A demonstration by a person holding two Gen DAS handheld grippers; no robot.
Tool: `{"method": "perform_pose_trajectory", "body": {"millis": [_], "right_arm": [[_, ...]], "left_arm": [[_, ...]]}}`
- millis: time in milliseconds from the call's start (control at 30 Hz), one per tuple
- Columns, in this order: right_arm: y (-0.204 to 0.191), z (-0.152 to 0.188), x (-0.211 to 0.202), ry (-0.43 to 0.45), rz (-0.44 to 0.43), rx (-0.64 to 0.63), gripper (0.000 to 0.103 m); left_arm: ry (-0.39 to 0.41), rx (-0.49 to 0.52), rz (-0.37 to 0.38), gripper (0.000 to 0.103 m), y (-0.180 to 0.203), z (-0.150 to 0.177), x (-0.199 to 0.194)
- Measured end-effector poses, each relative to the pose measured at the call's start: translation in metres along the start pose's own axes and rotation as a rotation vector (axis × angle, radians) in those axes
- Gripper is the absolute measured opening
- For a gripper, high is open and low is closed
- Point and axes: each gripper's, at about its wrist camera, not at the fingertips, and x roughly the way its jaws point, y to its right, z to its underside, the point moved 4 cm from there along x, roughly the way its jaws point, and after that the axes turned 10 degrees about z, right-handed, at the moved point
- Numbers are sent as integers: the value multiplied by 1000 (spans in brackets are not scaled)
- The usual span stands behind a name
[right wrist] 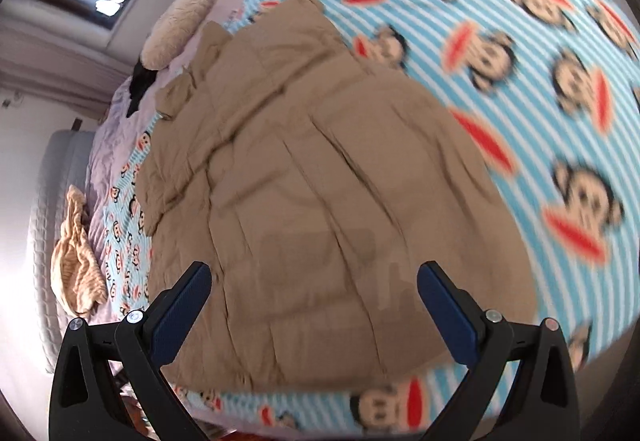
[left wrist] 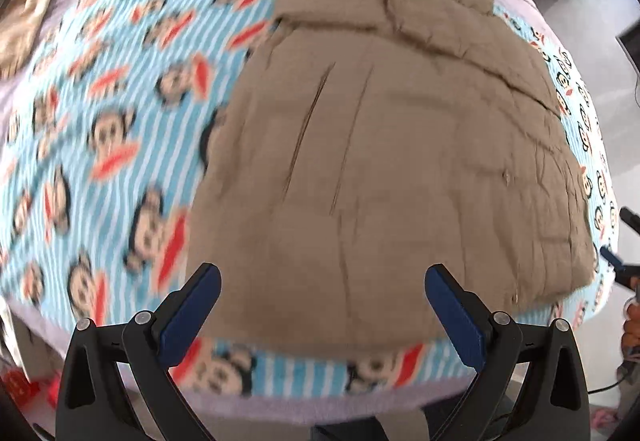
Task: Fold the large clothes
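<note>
Blanket (left wrist: pixel 120 89) first, at the far left of the left wrist view: a striped blue fleece printed with cartoon monkey faces, spread over the bed so the garment has a broad, flat place to lie. Right of it, filling the middle, lies the tan jacket (left wrist: pixel 400 161), a large quilted piece spread flat with its hem toward the camera and its collar end farthest away. One sleeve (left wrist: pixel 440 1) is folded in across the upper body, which reads as a first fold already made to narrow the shape. The left gripper (left wrist: pixel 322 293) hovers above the near hem, jaws spread wide and grasping nothing, likely lined up to take that edge. At the far right edge of this view a dark tool and part of a hand show, probably the other gripper, though blur makes this uncertain.

In the right wrist view a crumpled beige cloth (right wrist: pixel 76 261) sits at the left on the bed's edge, well apart from the work, and a pale pillow (right wrist: pixel 178 25) rests near the head of the bed. The jacket (right wrist: pixel 312 201) again fills the centre, lying on the blanket (right wrist: pixel 540 81). The right gripper (right wrist: pixel 314 291) hangs over the hem too, jaws released and empty. With both tools open above the same edge, my judgement is that the next fold would carry the hem up toward the collar.
</note>
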Motion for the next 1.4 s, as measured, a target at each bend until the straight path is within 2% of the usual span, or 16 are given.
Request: {"method": "perform_pose_trajectory", "body": {"millis": [200,300,433,600,700,800,867,900,933,967,1000,1033,1100,1133,1233,1400], "right_arm": [[29,33,0,-97,-40,124,102],[44,41,6,-141,-41,170,102],[65,50,13,-191,-94,250,101],[89,58,35,-247,-163,388,93],[96,63,49,-282,-229,463,90],[100,66,59,-275,-233,503,87],[101,64,64,-263,-255,531,86],[100,63,66,-259,-266,544,84],[98,62,68,-258,-280,556,79],[95,60,70,-258,-294,563,71],[93,58,71,-258,-300,565,67],[91,58,72,-259,-299,562,60],[86,56,72,-254,-287,551,33],[83,57,72,-248,-268,545,14],[76,55,64,-213,-266,524,9],[60,44,46,-163,-261,463,8]], "left_arm": [[7,-155,85,102,-22,41,-9],[-14,-274,149,102,-32,56,3],[-14,-355,203,102,-36,58,23],[17,-393,275,102,-32,41,41],[13,-363,250,102,-26,30,51],[9,-350,238,102,-21,22,58],[13,-345,250,87,-17,17,59],[9,-339,248,72,-15,15,58],[9,-333,245,55,-18,13,58],[10,-318,245,45,-17,11,56],[7,-300,242,28,-16,10,55],[10,-285,238,20,-17,12,51],[25,-261,253,13,-18,9,42],[31,-254,259,13,-18,8,38],[65,-202,278,11,-15,1,19],[121,-124,314,11,-1,-16,-8]]}}
